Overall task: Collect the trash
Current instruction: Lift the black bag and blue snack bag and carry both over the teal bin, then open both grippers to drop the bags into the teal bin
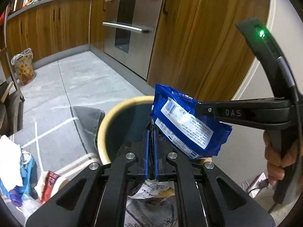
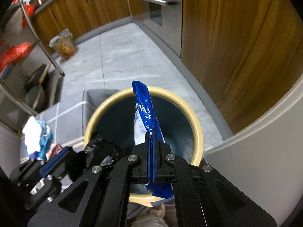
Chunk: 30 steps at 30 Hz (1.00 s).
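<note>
A round bin with a cream rim (image 1: 103,124) (image 2: 197,124) and dark blue inside stands on the floor below both grippers. My right gripper (image 2: 151,132) is shut on a blue snack wrapper (image 2: 144,109) and holds it over the bin's mouth; the wrapper (image 1: 187,123) and the right gripper (image 1: 197,106) also show in the left wrist view. My left gripper (image 1: 151,130) is shut on a crumpled black and white wrapper (image 1: 151,189) above the bin's near rim. In the right wrist view the left gripper (image 2: 64,151) sits low left with the black wrapper (image 2: 98,149).
A pile of trash (image 1: 19,172) (image 2: 37,138) lies on the grey rug (image 1: 56,138) left of the bin. A lined patterned bin (image 1: 23,68) stands by the wooden cabinets (image 1: 56,28). A steel oven (image 1: 128,32) is behind, and a white curved wall (image 2: 255,160) is at the right.
</note>
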Tool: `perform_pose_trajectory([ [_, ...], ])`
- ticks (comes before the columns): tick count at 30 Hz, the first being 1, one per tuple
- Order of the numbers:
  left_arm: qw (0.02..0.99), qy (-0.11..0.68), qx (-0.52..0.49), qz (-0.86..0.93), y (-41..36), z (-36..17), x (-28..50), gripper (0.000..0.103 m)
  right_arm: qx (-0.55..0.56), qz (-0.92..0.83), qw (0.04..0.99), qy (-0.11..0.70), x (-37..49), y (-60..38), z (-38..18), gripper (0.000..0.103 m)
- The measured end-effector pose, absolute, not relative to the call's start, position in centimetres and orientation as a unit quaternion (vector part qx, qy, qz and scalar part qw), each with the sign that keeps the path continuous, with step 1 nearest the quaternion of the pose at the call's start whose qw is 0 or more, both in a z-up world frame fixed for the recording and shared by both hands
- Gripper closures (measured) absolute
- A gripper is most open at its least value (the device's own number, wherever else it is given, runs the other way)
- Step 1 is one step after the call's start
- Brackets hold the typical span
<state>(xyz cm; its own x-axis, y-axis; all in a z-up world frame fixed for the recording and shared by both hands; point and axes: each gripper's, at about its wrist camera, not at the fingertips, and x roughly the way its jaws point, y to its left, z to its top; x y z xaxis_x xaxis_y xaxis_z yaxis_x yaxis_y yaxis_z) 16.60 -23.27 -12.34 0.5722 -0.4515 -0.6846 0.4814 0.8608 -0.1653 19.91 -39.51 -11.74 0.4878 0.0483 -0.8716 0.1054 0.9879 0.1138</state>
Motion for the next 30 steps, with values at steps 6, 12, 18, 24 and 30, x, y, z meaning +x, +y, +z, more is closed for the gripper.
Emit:
perform_pose_trajectory([
  [6, 0.883, 0.389, 0.008, -0.26, -23.7, -13.4, 17.7, 0.098, 0.079, -0.025, 0.855, 0.512, 20.7, -40.3, -12.3, 0.1],
  [12, 0.884, 0.391, 0.016, -0.257, -24.0, -13.8, 18.0, 0.098, 0.082, -0.03, 0.852, 0.516, 21.3, -40.5, -12.7, 0.1],
  [18, 0.885, 0.393, 0.01, -0.251, -23.9, -14.0, 18.1, 0.098, 0.091, -0.033, 0.841, 0.532, 21.3, -41.1, -13.5, 0.099],
  [24, 0.888, 0.389, 0.007, -0.243, -23.7, -13.6, 17.9, 0.081, 0.099, -0.035, 0.847, 0.522, 21.0, -41.2, -13.0, 0.084],
  [30, 0.897, 0.377, -0.006, -0.23, -22.1, -12.5, 17.4, 0.064, 0.117, -0.039, 0.853, 0.507, 20.6, -41.4, -12.2, 0.067],
])
